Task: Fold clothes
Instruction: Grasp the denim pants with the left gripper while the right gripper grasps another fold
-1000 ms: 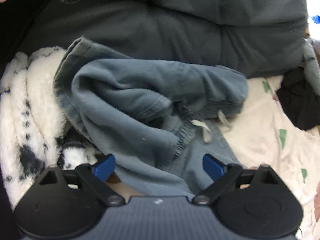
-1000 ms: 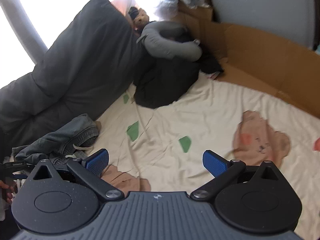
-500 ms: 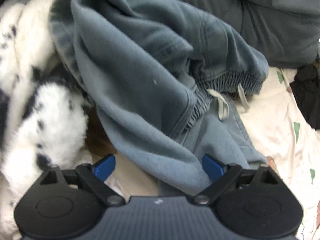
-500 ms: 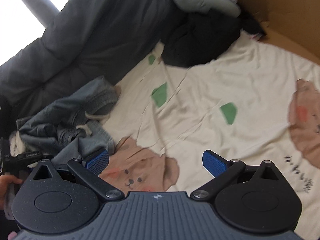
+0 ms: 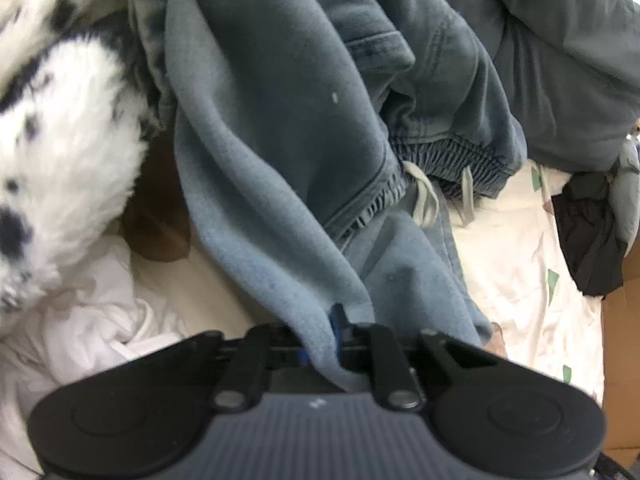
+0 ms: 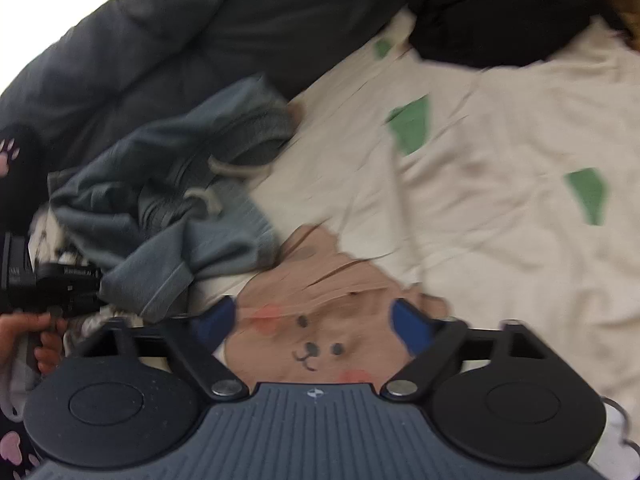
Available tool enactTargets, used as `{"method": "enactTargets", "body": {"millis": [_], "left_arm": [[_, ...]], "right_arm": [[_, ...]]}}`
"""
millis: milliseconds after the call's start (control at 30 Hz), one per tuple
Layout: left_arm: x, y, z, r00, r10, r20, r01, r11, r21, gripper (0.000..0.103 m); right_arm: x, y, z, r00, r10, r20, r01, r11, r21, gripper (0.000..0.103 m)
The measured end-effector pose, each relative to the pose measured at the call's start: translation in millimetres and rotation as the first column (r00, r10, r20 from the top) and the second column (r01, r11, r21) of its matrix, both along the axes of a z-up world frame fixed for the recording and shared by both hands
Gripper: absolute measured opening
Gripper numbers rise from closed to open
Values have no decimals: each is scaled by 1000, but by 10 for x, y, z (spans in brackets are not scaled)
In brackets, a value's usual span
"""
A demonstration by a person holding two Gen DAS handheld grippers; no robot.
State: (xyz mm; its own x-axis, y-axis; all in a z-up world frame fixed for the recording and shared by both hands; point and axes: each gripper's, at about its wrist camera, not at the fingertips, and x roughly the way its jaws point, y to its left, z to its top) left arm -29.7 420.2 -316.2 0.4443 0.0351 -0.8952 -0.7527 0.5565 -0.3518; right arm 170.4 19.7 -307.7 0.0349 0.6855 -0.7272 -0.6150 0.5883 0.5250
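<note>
Two claws work over a bed. Nearest in the left wrist view, the left claw [image 5: 334, 336] has just been closing and now pinches a soft fold of the blue-grey sweatpants [image 5: 280, 140], with the fleecy cloth bunched between its blue pads and spilling over the ribbed grey housing. From that pinch the fabric rises in thick, rounded folds. Further up lie a gathered elastic waistband and two pale drawstring ends [image 5: 424, 200] hanging loose. Beside the pants on the left lies a shaggy white plush with black spots [image 5: 68, 140], and below it crumpled white cloth [image 5: 92, 320].

In the right wrist view, the right claw [image 6: 310, 322] has just been narrowing, yet its blue pads stand well apart with nothing gripped. They hover over a tan bear face printed on the cream bedsheet [image 6: 500, 140], which is wrinkled and dotted with green patches. To the left the sweatpants [image 6: 168, 184] lie in a rumpled heap on the sheet, and the left claw's black body [image 6: 52, 284] touches their near edge, with the person's fingers [image 6: 44, 336] around its handle. Beyond the heap a dark grey quilted duvet [image 6: 180, 40] is banked up in puffy panels. A black garment [image 6: 500, 20] lies crumpled at the far end of the sheet, with brown cardboard [image 6: 624, 12] at its edge.
</note>
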Motion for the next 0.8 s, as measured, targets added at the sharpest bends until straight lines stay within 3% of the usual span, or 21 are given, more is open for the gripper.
{"method": "enactTargets", "body": {"millis": [400, 733, 800], "left_arm": [[36, -25, 148, 998, -52, 27, 51, 998, 37, 6], [30, 31, 277, 999, -34, 38, 33, 999, 38, 5], [22, 36, 298, 999, -29, 42, 28, 999, 38, 5]], "right_arm": [[42, 833, -376, 991, 134, 22, -135, 990, 34, 77], [-5, 1340, -647, 987, 156, 34, -157, 987, 26, 77], [-3, 1414, -688, 986, 164, 34, -165, 986, 31, 73]]}}
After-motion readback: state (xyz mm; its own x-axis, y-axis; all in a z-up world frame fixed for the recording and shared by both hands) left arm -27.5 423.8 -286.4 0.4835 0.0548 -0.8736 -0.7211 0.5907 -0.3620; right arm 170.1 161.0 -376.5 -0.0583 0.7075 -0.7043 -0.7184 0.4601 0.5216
